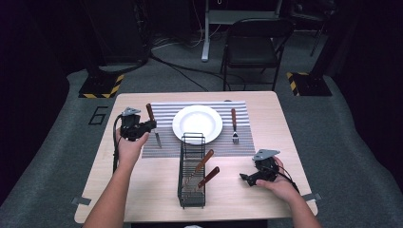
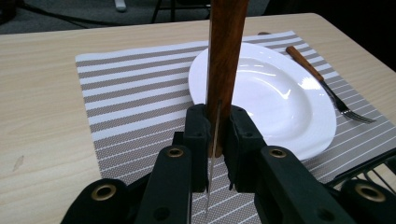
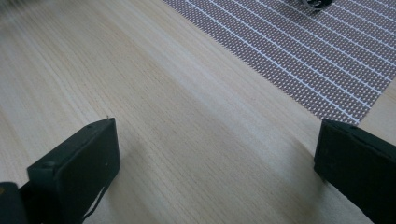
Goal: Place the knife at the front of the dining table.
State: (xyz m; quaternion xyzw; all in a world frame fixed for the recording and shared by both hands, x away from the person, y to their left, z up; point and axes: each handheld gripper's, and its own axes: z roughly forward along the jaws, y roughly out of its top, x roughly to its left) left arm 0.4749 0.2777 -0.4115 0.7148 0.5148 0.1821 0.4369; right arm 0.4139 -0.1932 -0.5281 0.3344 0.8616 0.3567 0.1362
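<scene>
Knife (image 2: pixel 226 60), wooden handle clamped between the jaws of the left hand-held gripper (image 1: pixel 142 127), hangs over the striped placemat (image 2: pixel 135 93), apparently bound for its setting. Beyond sits the white plate (image 2: pixel 280 98); the right hand-held gripper (image 1: pixel 252 178) rests splayed above the bench (image 3: pixel 154 93).

Black left tool (image 2: pixel 217 140), brass screws; grey three-cornered plate (image 1: pixel 131 112); bare forearms
</scene>
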